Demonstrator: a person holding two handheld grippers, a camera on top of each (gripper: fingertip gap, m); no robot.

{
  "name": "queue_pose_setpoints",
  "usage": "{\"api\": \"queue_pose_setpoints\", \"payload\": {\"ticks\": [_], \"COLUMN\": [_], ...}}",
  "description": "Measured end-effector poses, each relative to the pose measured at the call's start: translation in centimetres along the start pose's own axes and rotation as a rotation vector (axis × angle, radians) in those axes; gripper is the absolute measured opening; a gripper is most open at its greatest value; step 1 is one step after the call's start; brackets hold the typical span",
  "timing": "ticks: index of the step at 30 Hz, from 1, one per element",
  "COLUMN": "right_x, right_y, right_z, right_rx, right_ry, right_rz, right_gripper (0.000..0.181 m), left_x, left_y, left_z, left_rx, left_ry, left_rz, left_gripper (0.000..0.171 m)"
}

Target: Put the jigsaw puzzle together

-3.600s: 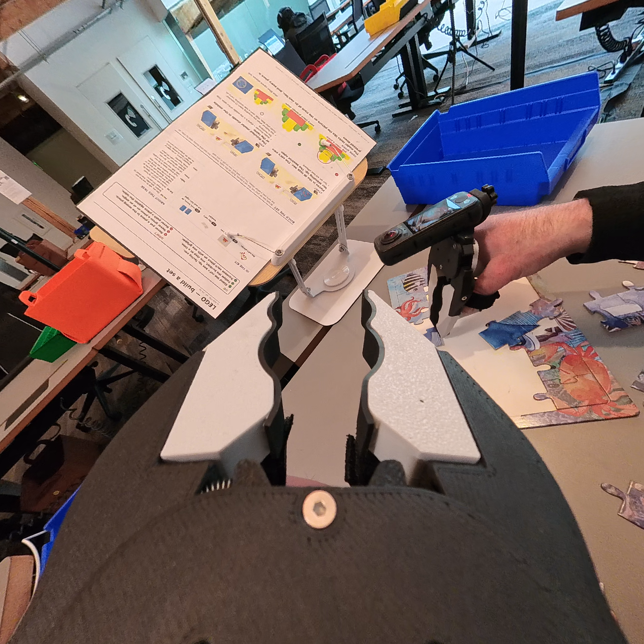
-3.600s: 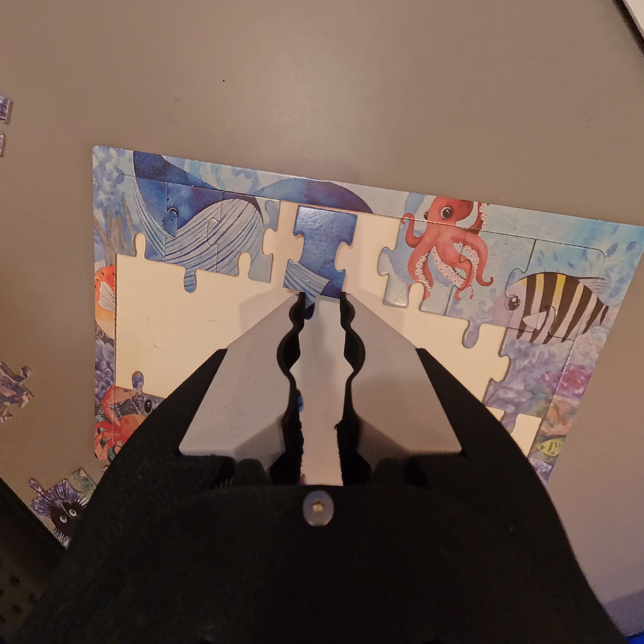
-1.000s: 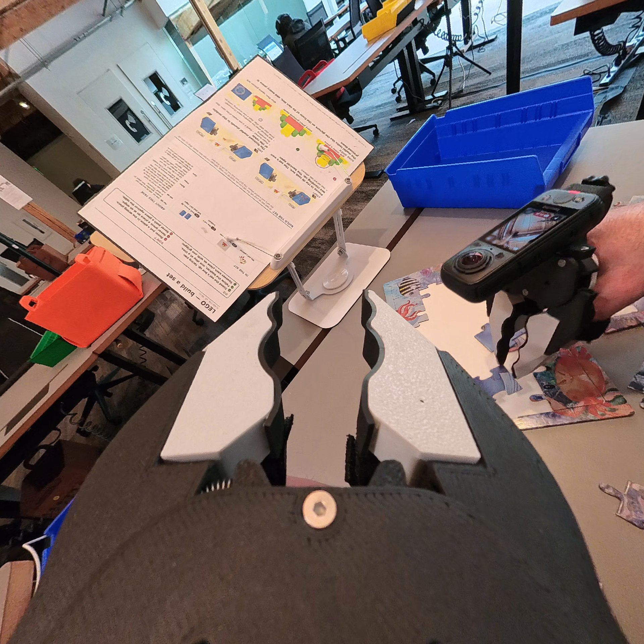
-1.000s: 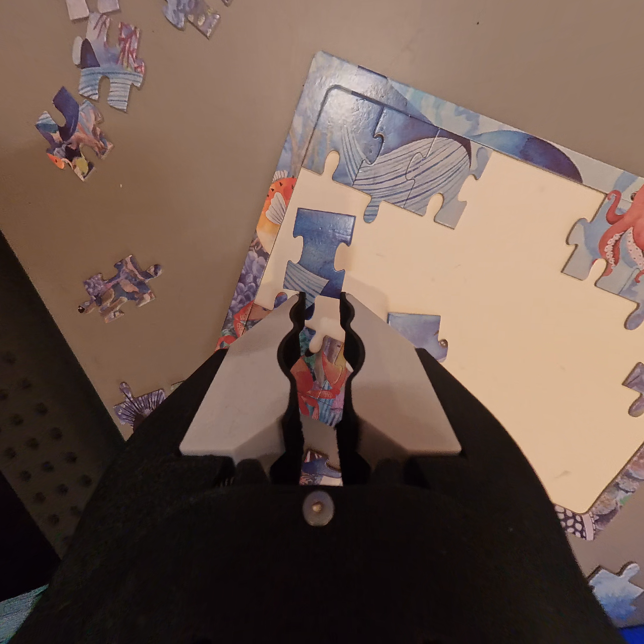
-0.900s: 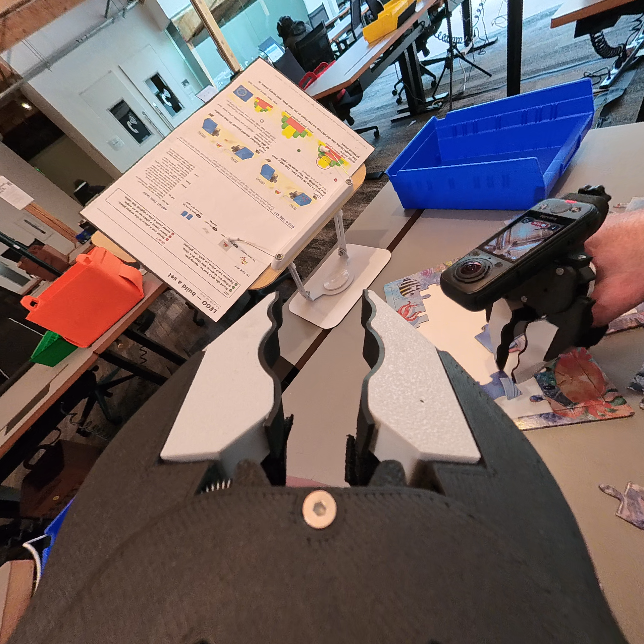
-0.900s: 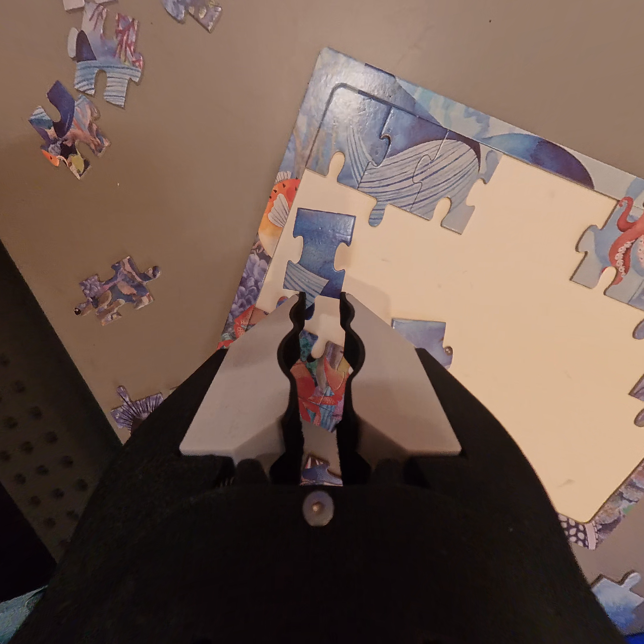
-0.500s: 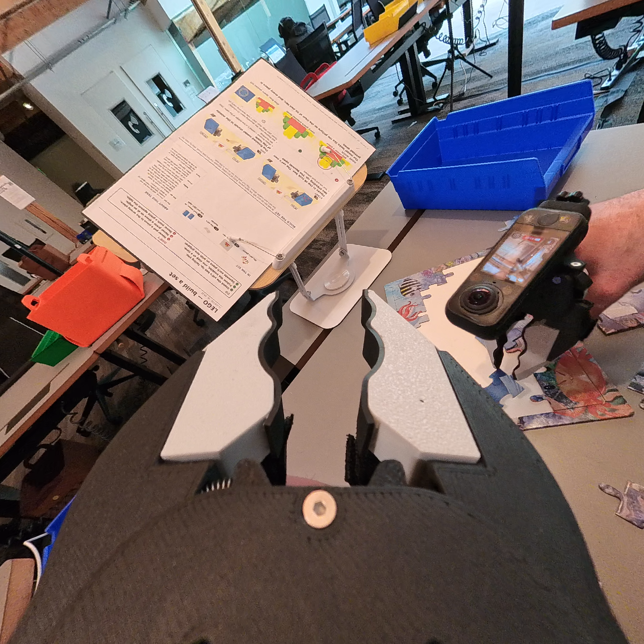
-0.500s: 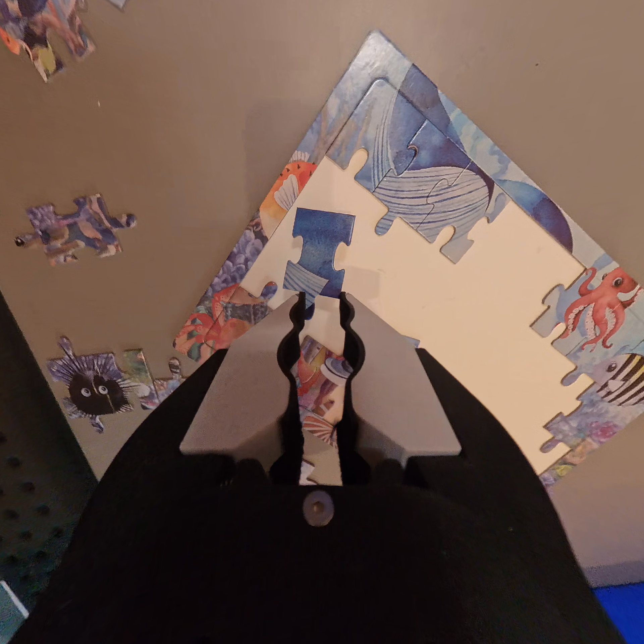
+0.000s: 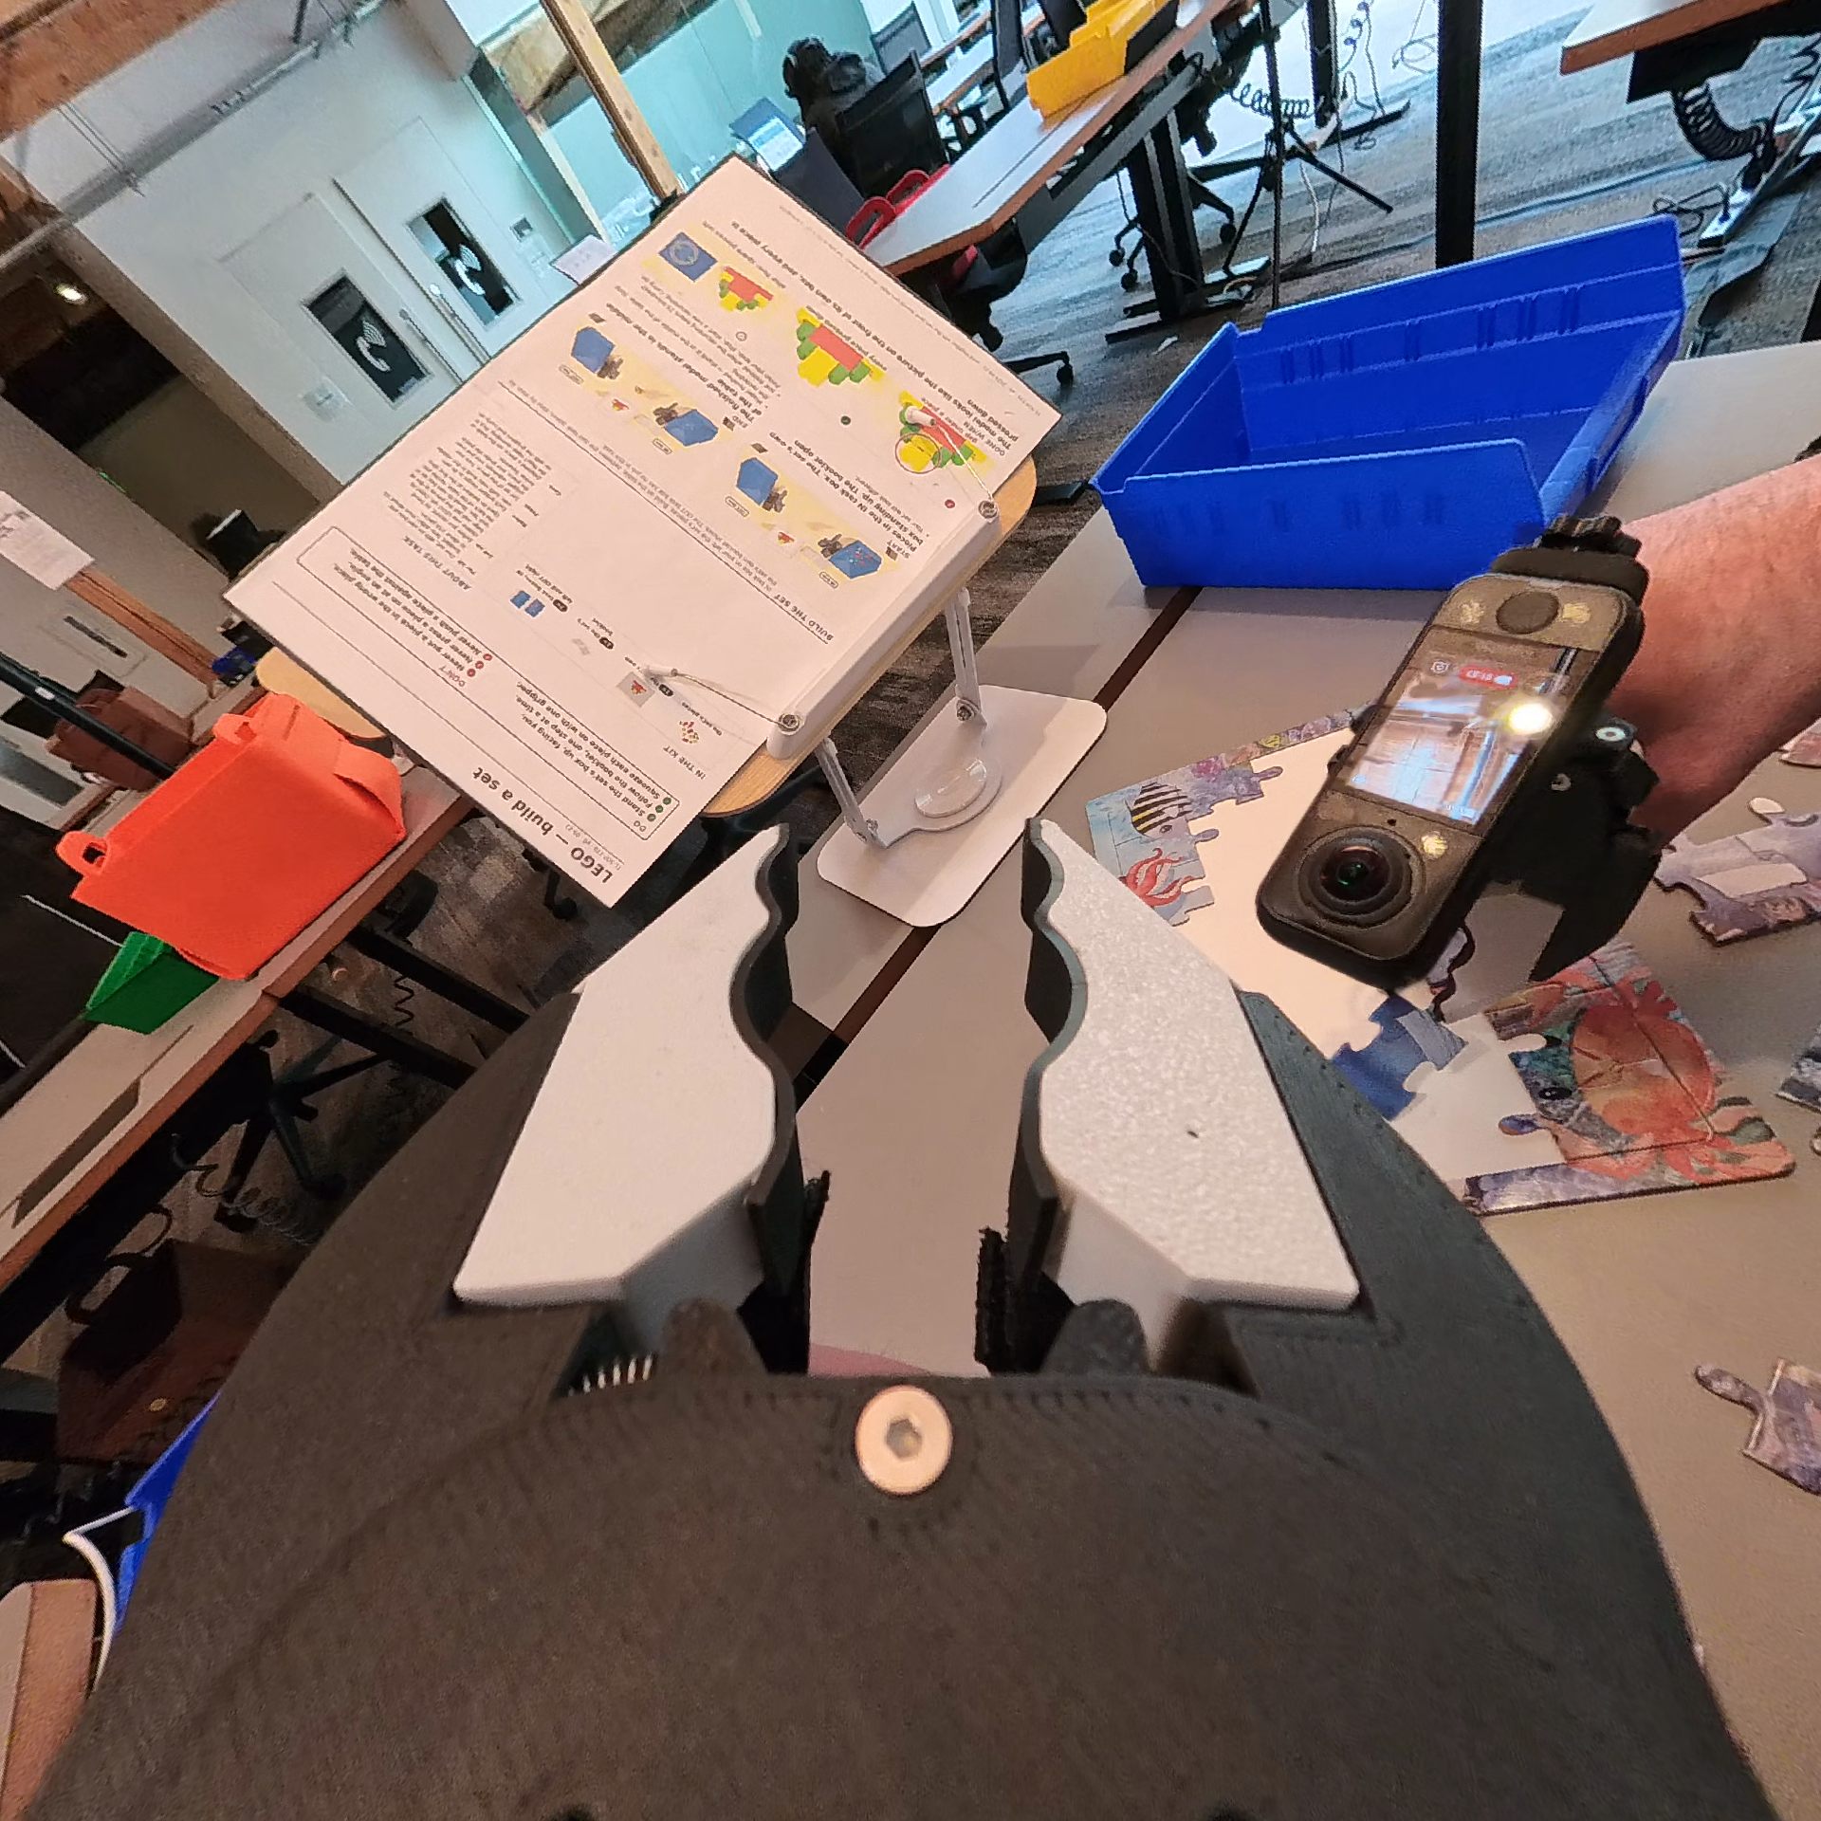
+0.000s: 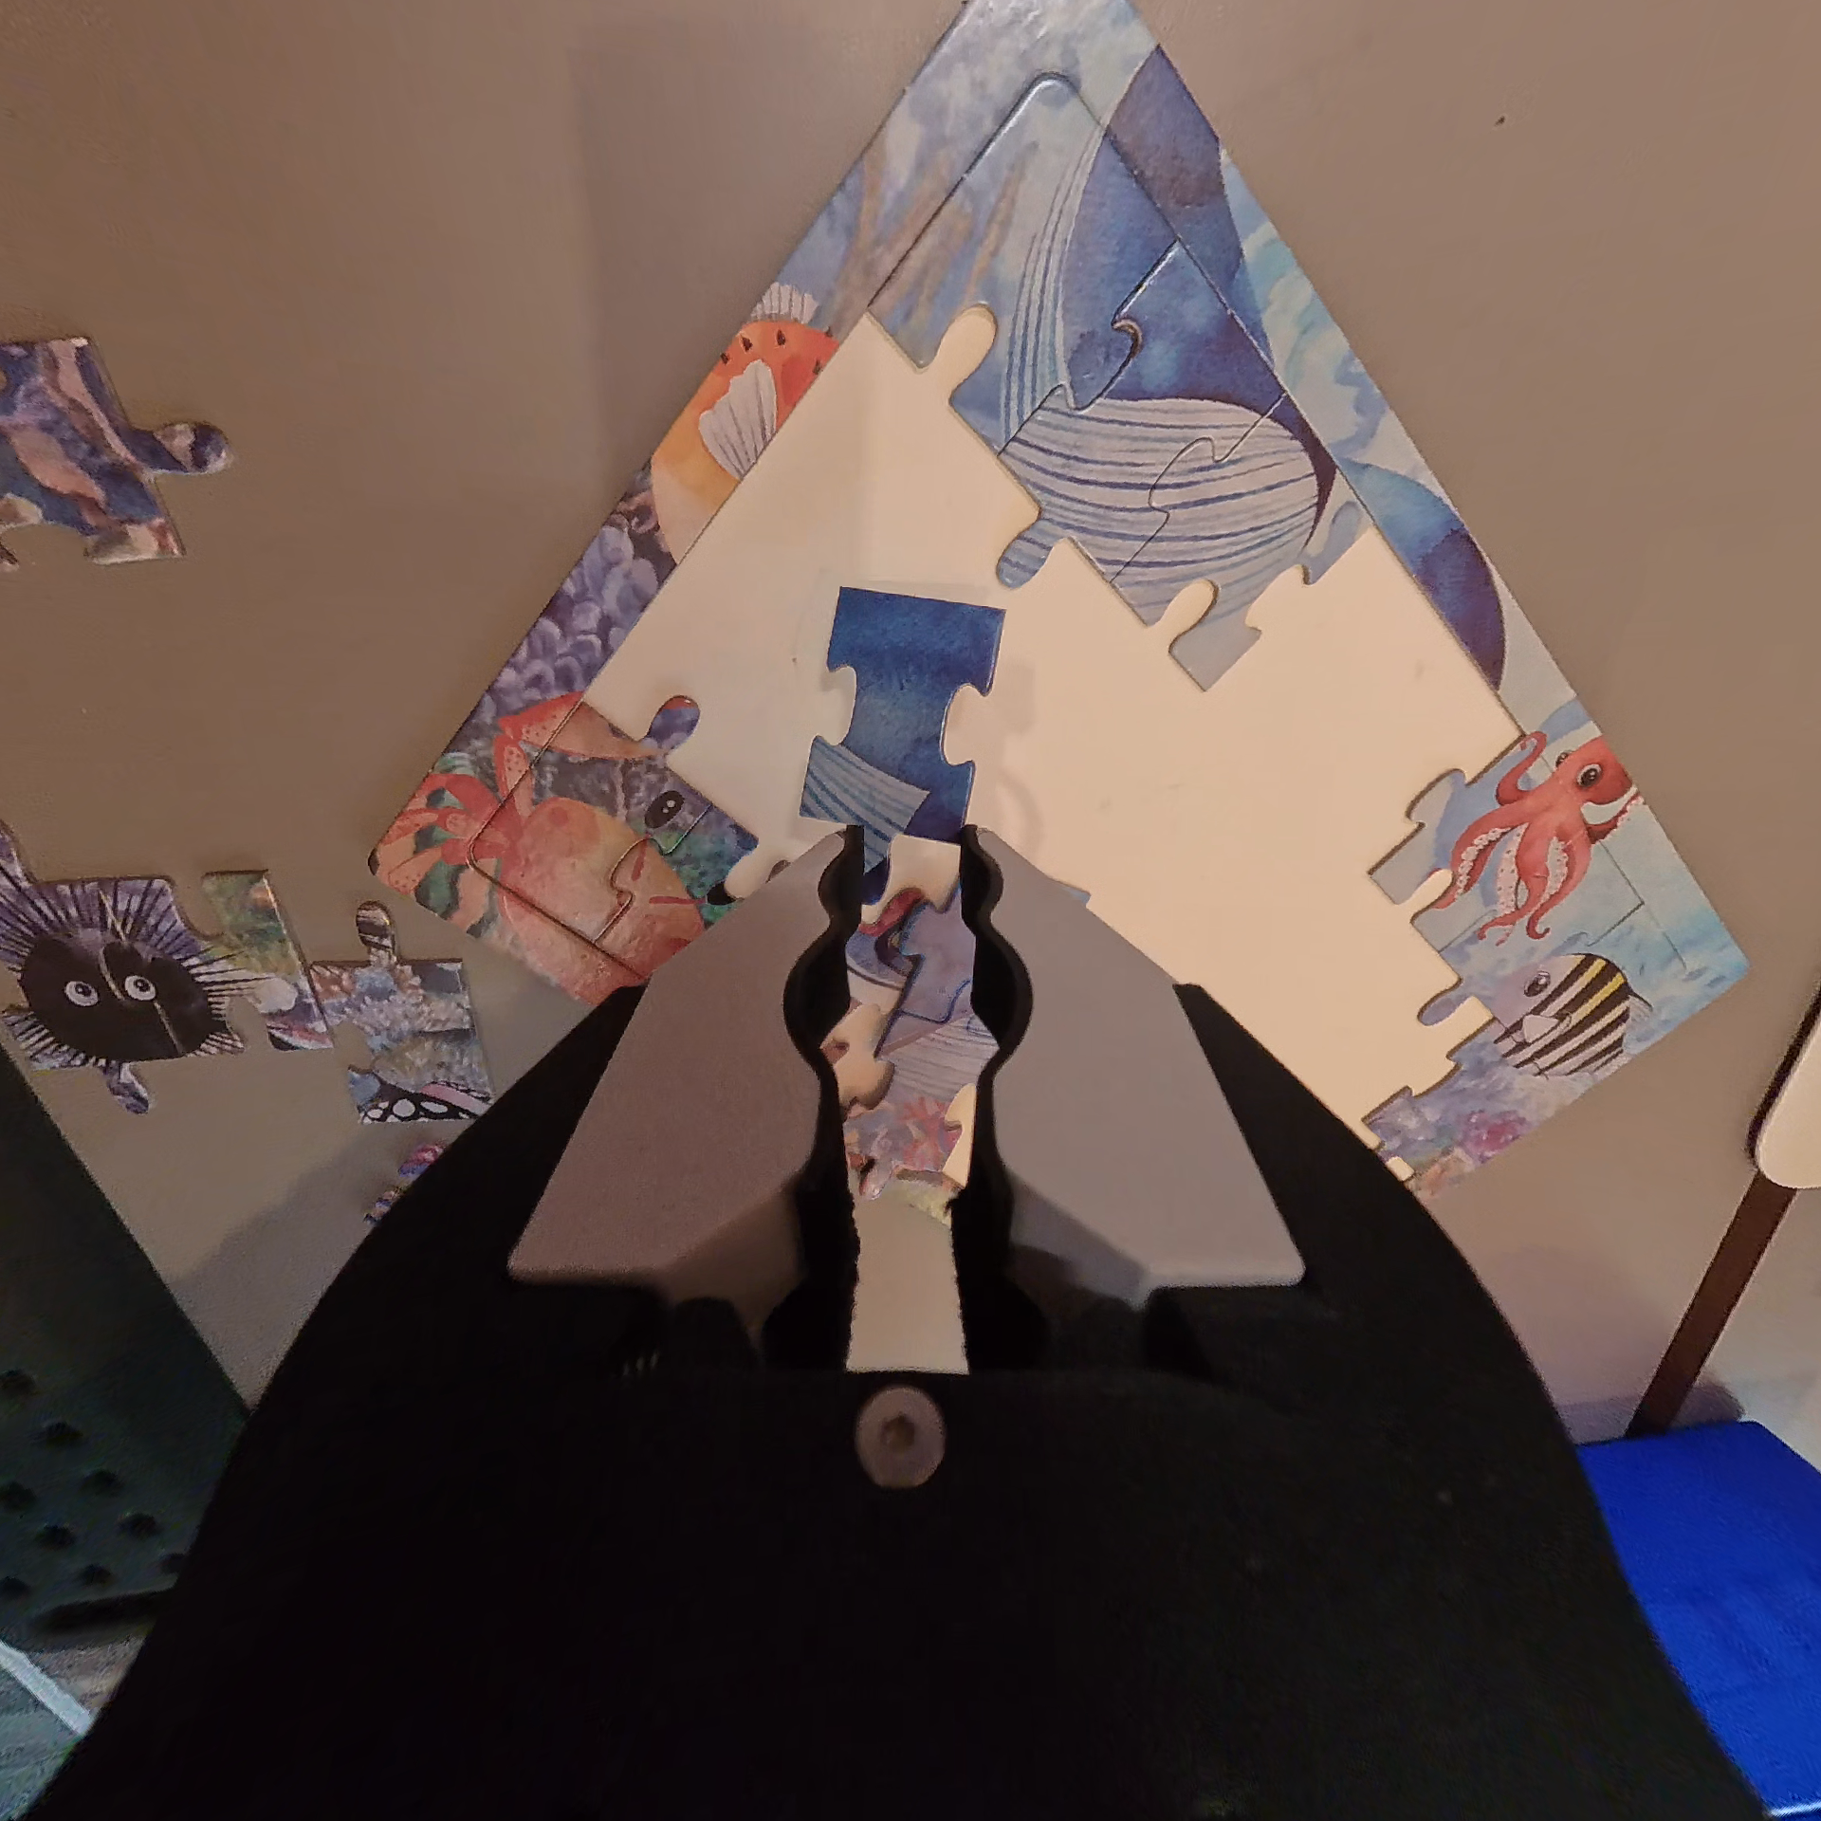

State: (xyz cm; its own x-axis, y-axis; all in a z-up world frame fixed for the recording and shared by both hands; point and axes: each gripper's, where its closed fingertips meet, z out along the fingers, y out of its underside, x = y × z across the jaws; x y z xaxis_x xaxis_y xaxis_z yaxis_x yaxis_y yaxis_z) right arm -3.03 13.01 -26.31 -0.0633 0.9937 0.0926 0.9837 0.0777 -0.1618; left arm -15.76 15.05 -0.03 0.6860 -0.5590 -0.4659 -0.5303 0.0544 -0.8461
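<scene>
Rotated since earlier, puzzle board (image 10: 1163,808) lies beneath right gripper (image 10: 911,838) pinching blue piece (image 10: 902,709); left gripper (image 9: 907,857) spread.

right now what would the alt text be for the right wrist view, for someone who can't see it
Seen from above, the right gripper pinches a blue puzzle piece over the bare cream middle of a sea-themed puzzle board. Whale, crab, octopus and striped fish pieces already sit along the board's edges. Loose pieces, one a black spiky urchin, lie on the grey table to the left.
</scene>
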Motion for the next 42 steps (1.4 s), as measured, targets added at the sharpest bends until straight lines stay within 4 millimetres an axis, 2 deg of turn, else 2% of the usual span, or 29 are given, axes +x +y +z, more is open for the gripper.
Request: {"api": "queue_pose_setpoints", "payload": {"ticks": [9, 14, 17, 24, 26, 27, 31, 34, 37, 40, 42], "right_x": [-0.7, -0.3, 0.7, 1.3, 1.6, 1.7, 2.7, 3.3, 3.2, 2.6, 2.0], "right_y": [0.0, -0.7, -0.9, -0.9, -0.3, 0.2, 2.4, 4.3, 5.4, 6.7, 6.9], "right_z": [0.0, 0.1, 0.2, 0.2, -0.3, -0.7, -2.2, -2.6, -2.2, -1.6, -1.0], "right_rx": [-0.049, -0.065, -0.107, -0.158, -0.168, -0.170, -0.151, -0.155, -0.148, -0.158, -0.118], "right_ry": [-0.020, -0.006, 0.027, 0.004, 0.013, 0.017, 0.033, 0.034, 0.035, 0.016, -0.023], "right_rz": [-0.139, -0.289, -0.371, -0.420, -0.405, -0.399, -0.289, -0.186, -0.112, -0.073, -0.008], "right_gripper": [0.017, 0.017, 0.017, 0.017, 0.012, 0.000, 0.000, 0.000, 0.025, 0.035, 0.039], "left_x": [0.1, 0.3, 0.2, 0.0, -0.1, -0.1, 0.0, 0.2, 0.4, 0.4, 0.3], "left_y": [-0.1, -0.1, 0.0, 0.1, 0.2, 0.2, 0.1, 0.0, -0.1, -0.1, 0.0], "left_z": [0.1, 0.3, 0.3, 0.2, 0.1, 0.1, 0.1, 0.2, 0.3, 0.3, 0.3], "left_rx": [-0.001, -0.002, -0.002, -0.001, 0.000, 0.001, 0.003, 0.001, -0.002, -0.004, -0.005], "left_ry": [0.004, 0.010, 0.010, 0.007, 0.005, 0.004, 0.006, 0.010, 0.014, 0.012, 0.011], "left_rz": [0.003, 0.005, 0.003, -0.002, -0.005, -0.007, -0.006, 0.000, 0.007, 0.006, 0.003], "left_gripper": [0.044, 0.044, 0.044, 0.044, 0.044, 0.044, 0.044, 0.044, 0.044, 0.044, 0.044]}}
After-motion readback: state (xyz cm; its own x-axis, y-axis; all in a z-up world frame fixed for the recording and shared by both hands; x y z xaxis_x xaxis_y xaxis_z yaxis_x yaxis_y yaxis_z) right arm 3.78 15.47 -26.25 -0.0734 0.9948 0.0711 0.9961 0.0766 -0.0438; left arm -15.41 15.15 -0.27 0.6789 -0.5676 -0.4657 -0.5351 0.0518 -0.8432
